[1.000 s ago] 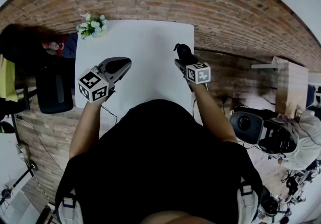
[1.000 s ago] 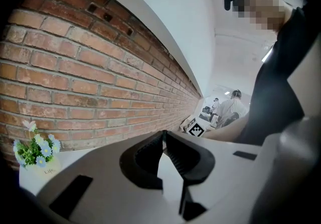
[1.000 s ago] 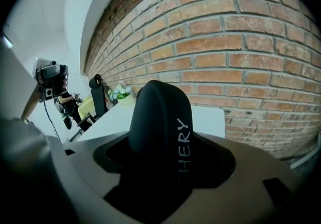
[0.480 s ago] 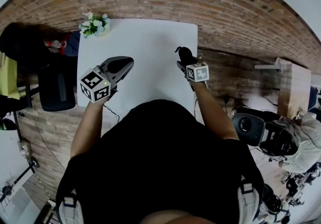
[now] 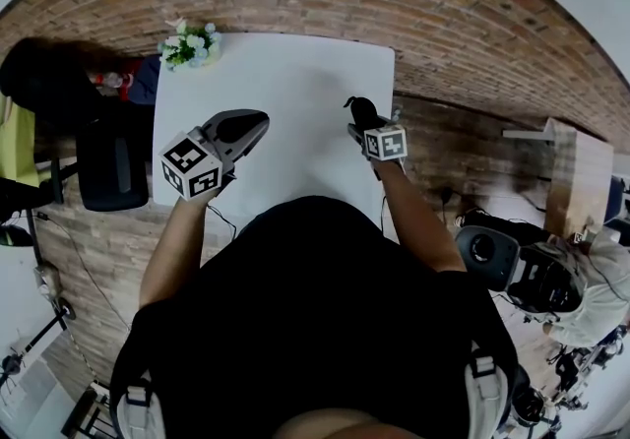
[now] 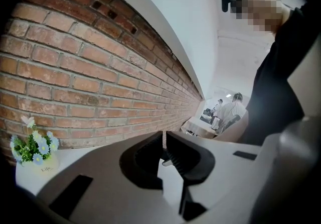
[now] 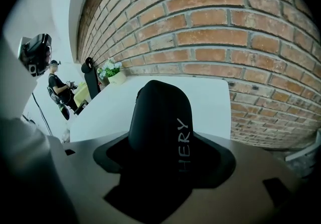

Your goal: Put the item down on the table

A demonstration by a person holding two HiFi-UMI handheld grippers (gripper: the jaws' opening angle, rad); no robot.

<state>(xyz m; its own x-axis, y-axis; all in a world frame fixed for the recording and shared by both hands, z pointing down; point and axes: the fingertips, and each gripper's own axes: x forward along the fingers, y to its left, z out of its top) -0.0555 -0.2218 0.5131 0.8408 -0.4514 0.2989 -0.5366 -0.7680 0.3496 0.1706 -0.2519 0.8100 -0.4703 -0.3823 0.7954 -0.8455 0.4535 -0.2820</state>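
A black rounded item (image 5: 359,112) with white letters on it (image 7: 159,112) sticks up between the jaws of my right gripper (image 5: 356,117), which is shut on it above the right edge of the white table (image 5: 295,73). In the right gripper view the item hides the fingertips of the right gripper (image 7: 159,127), and the table (image 7: 108,110) stretches away behind. My left gripper (image 5: 256,122) hovers over the table's near left part. In the left gripper view the jaws of the left gripper (image 6: 164,143) meet with nothing between them.
A small pot of flowers (image 5: 187,45) stands on the table's far left corner (image 6: 34,148). A brick wall (image 5: 472,24) rises behind the table. A dark chair (image 5: 108,166) is to the left, a wooden table (image 5: 571,171) and a person (image 5: 596,280) to the right.
Both grippers keep their state and stay over the table. The head view has drifted slightly, so the table sits a little further right in the picture.
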